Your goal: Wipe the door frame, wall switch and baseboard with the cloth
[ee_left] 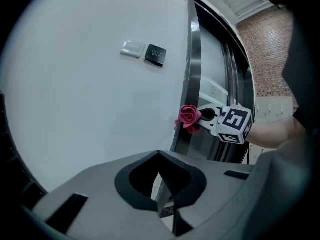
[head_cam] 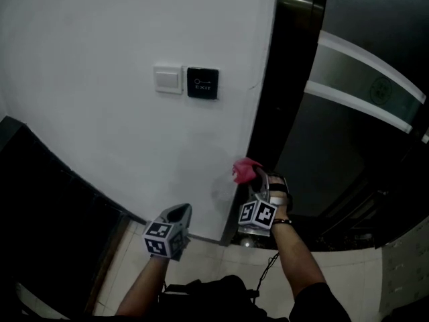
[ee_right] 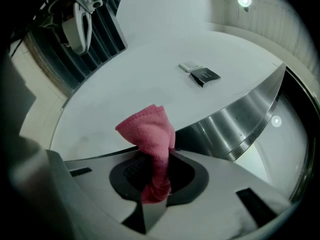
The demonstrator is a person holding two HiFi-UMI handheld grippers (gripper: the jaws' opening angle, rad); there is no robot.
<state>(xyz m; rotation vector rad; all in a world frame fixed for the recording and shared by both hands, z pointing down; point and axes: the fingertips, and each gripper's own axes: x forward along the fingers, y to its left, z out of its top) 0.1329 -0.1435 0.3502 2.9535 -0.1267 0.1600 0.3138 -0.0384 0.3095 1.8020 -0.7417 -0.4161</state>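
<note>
Cloth (head_cam: 245, 169) is being gripped in right gripper (head_cam: 260, 177) jaws at door frame (head_cam: 267, 113) edge, lower frame being partly hidden behind it. Left gripper (head_cam: 179, 212) jaws are being held closed, empty. One wall switch (head_cam: 168, 79) visible.

A smooth white painted wall (head_cam: 100, 32) fills most of the scene and meets a pale tiled floor (head_cam: 208, 257) below. To its right stands a dark glass door panel (head_cam: 348, 113) crossed by pale frosted bands. Beyond are a red brick wall (ee_left: 265, 49) and a round ceiling light (ee_right: 244, 0)

"EXIT" on black wall switch (head_cam: 202, 83)
</note>
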